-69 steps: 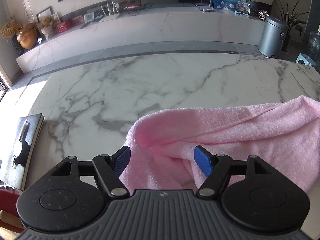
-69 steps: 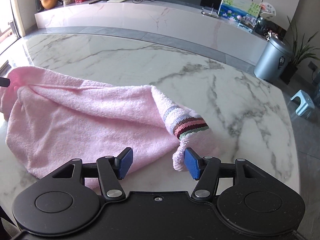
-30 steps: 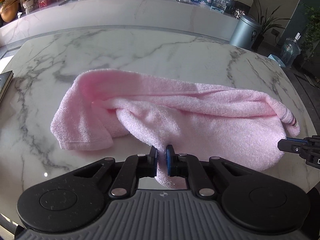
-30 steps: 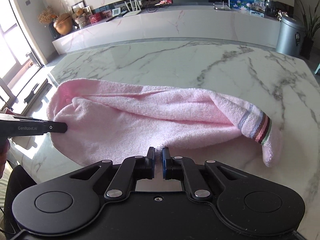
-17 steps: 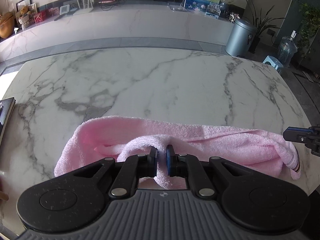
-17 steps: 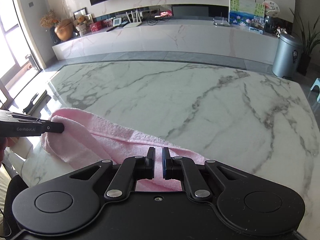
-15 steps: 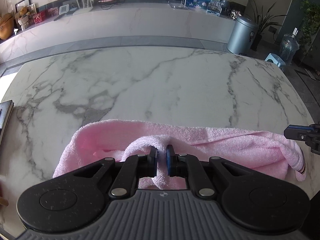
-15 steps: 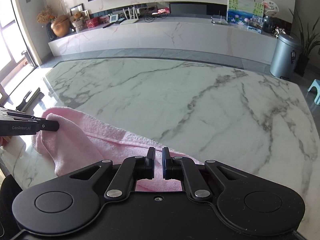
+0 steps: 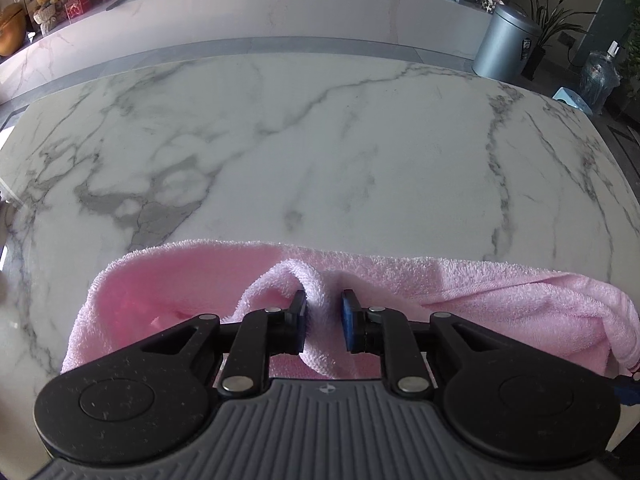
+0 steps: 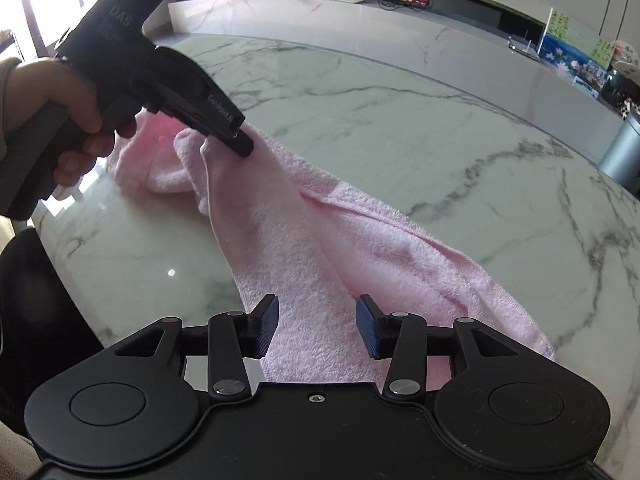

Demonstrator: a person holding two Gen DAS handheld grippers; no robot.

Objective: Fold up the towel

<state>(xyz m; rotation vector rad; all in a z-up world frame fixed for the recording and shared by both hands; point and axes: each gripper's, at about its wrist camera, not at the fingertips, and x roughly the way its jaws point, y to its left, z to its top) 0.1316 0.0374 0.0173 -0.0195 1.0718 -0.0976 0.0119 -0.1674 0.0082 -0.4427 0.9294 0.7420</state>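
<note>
Two tools, one limp pink towel [image 10: 304,240] lying bunched in a long band along the near edge of the marble table [image 9: 320,152]. I read my left gripper [image 9: 323,322] as partly parted: a looped fold of terry sits between its blue pads, touching the left one, with a gap showing at the right one, so I would not call it a firm pinch. My right gripper [image 10: 317,328] stands wide apart over the cloth, holding nothing.

I judge the towel light, soft and wholly without stiffness; it will sag and drag, and terry on polished marble should slide easily. I would take it at hemmed corners, since a pinch mid-cloth only gathers a lump.

Hard to make out: the corners and hems are buried in the bunching, and I cannot tell how many layers lie stacked. In the left wrist view the towel's near edge is hidden behind the gripper body, and its right end runs out of frame.
</note>
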